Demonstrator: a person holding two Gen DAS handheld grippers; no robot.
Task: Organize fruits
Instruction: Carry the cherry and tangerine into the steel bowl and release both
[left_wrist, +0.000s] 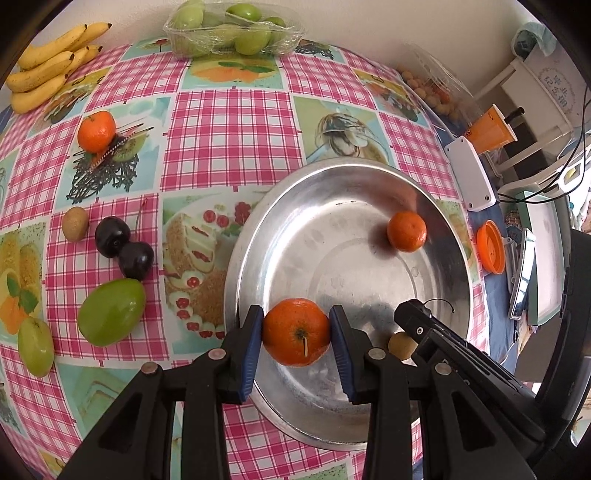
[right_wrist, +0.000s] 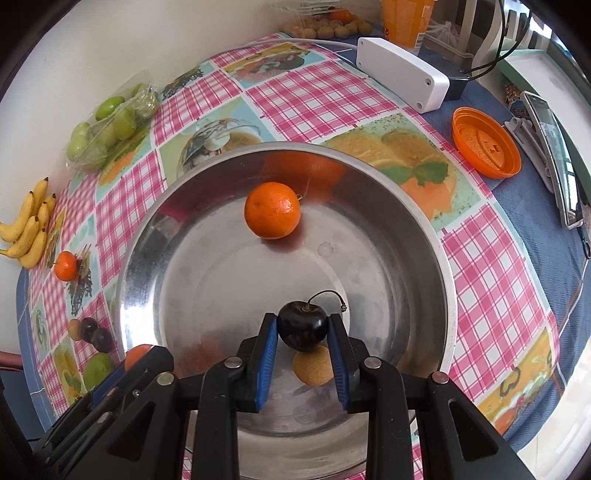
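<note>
Seen from the left wrist view and read from left to right, most of the fruit is judged to be still outside the bowl: the bunch of bananas at about 10 o'clock on the checked tablecloth, a loose mandarin below them, a kiwi and two dark cherries at 9 o'clock, and a green mango with a green apple at 8 o'clock. A wrapped tray of green fruit is set at 12 o'clock against the wall. The left gripper is held over the near rim of the steel bowl, and a mandarin with a short stem is pinched between its blue pads, not yet released. Inside the bowl, one mandarin is already resting at about 2 o'clock, and a small kiwi is seen lying on the bowl floor at 6 o'clock in the right wrist view. The right gripper is closed around a dark cherry with a curved stem, which is held directly above that kiwi; whether the two touch cannot be told. The task is therefore judged to be at an early stage: two fruits are deposited, two more are poised for release, and the fruits on the left of the cloth remain to be collected.
</note>
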